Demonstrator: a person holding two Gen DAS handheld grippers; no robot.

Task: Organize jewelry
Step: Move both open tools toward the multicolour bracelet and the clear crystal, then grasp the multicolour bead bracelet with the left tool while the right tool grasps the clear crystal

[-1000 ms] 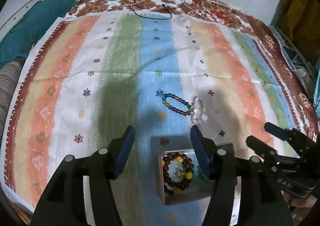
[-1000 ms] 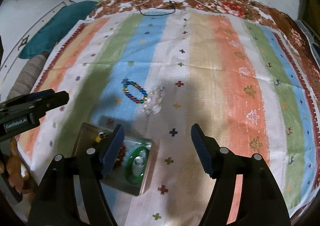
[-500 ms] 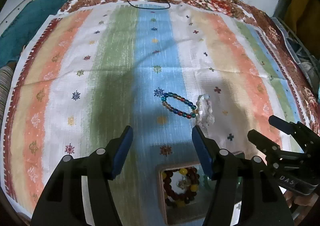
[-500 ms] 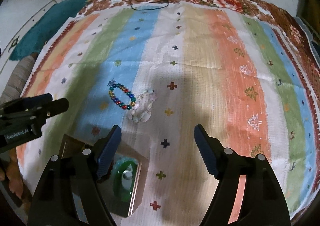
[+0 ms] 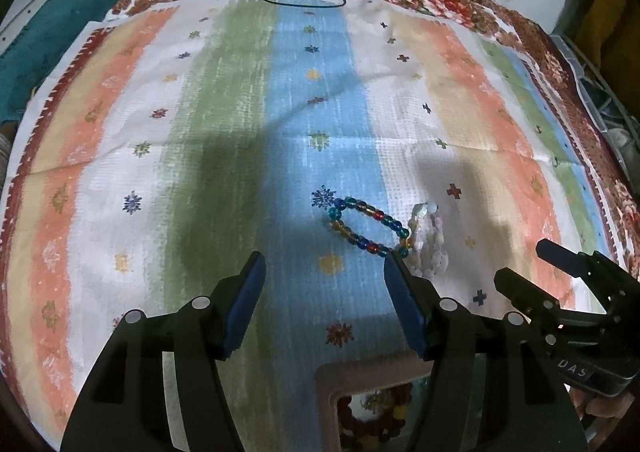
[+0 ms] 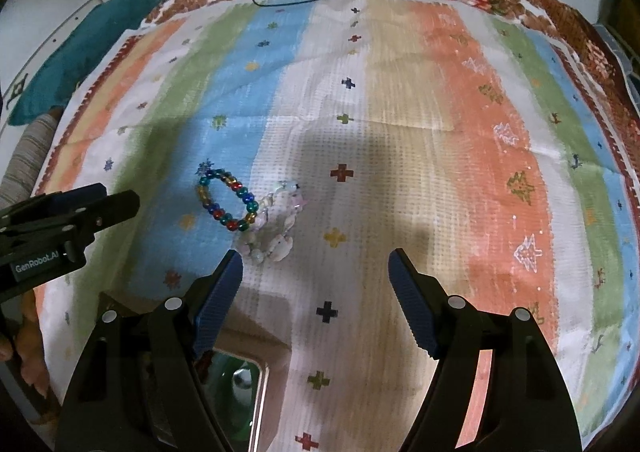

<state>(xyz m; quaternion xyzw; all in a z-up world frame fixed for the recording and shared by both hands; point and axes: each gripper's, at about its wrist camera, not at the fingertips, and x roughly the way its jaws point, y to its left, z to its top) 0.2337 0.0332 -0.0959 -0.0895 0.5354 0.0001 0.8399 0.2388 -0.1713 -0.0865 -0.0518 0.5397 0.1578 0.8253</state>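
Left wrist view: the left tool (image 5: 324,296) gapes empty; the multicolored bracelet (image 5: 368,226) lies just above its right finger. Right tool (image 6: 314,292), lower center, is likewise spread.

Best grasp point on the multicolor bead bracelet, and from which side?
Probably the left end of the multicolor bead bracelet, from above, one finger inside the loop and one outside. It lies flat as an open oval, and its right end touches the clear bead bracelet.

I'm seeing a striped cloth (image 5: 320,100) in blue, green, orange and white, a multicoloured bead bracelet (image 5: 366,226), and a pale whitish bracelet (image 6: 276,224).
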